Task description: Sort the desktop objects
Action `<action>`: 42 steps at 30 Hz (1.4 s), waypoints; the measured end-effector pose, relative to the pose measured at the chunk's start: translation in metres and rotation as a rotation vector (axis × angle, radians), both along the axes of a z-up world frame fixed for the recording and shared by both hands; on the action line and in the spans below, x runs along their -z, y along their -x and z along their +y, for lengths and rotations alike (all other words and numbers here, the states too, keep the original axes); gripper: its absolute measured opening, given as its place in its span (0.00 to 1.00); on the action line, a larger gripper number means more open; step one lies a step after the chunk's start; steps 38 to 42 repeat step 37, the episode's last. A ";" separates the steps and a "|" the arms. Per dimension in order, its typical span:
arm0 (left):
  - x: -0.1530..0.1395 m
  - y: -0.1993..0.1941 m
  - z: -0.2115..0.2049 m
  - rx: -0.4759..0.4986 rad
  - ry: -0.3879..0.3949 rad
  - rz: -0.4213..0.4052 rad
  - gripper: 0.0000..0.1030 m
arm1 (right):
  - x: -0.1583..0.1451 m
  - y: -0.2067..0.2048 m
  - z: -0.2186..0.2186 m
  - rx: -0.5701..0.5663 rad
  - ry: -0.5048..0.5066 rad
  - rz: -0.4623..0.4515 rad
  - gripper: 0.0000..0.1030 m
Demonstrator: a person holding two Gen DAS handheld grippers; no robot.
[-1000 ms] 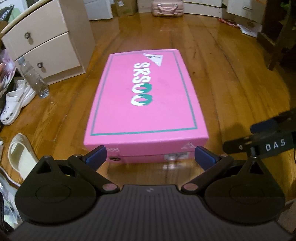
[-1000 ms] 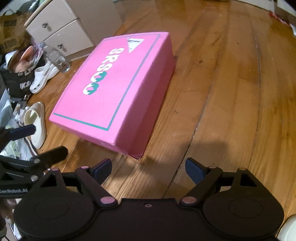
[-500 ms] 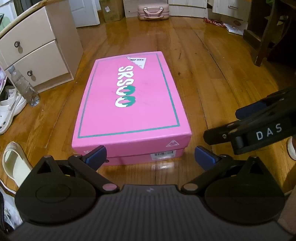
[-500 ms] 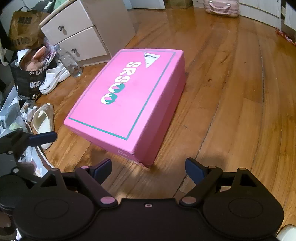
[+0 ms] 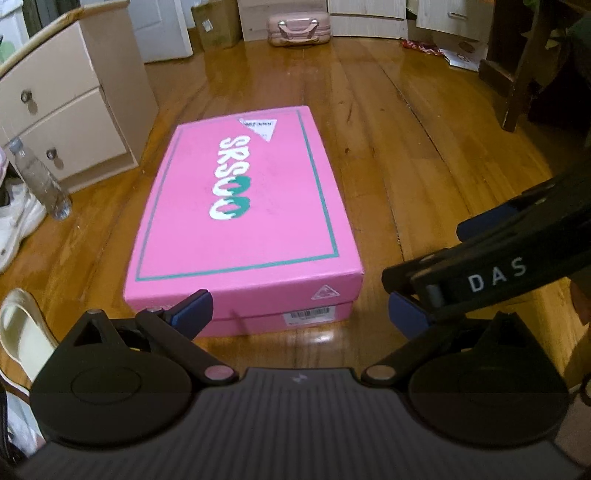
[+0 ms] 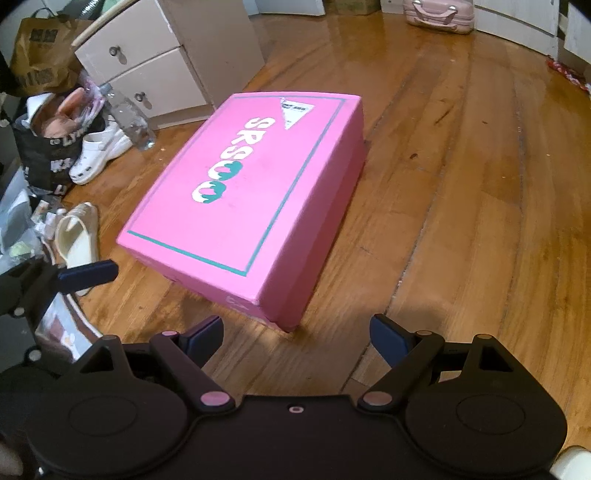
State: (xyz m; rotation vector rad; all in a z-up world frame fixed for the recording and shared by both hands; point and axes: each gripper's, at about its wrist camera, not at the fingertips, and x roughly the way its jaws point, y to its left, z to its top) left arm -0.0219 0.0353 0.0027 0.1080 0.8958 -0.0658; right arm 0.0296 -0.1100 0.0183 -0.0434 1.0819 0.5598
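A closed pink shoebox (image 5: 243,206) with white and green "SRSOO" lettering lies on the wooden floor; it also shows in the right wrist view (image 6: 251,192). My left gripper (image 5: 299,314) is open and empty, held above the floor just short of the box's near end. My right gripper (image 6: 297,334) is open and empty, above the box's near right corner. The right gripper shows at the right edge of the left wrist view (image 5: 491,254). One left finger (image 6: 88,273) shows at the left of the right wrist view.
A beige two-drawer cabinet (image 5: 66,107) stands left of the box. A clear plastic bottle (image 5: 40,181), white clogs (image 6: 98,151), a cream slipper (image 6: 77,236) and a black bag (image 6: 51,147) crowd the left. A pink suitcase (image 5: 297,27) stands far back. Dark wooden furniture (image 5: 517,70) stands at the right.
Both grippers have pulled back and risen, so the box looks smaller and farther away. The right gripper shows further into the left wrist view. The box has not moved.
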 end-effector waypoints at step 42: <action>0.000 0.000 -0.003 0.039 0.071 0.014 1.00 | -0.002 0.005 0.008 -0.029 -0.041 0.017 0.88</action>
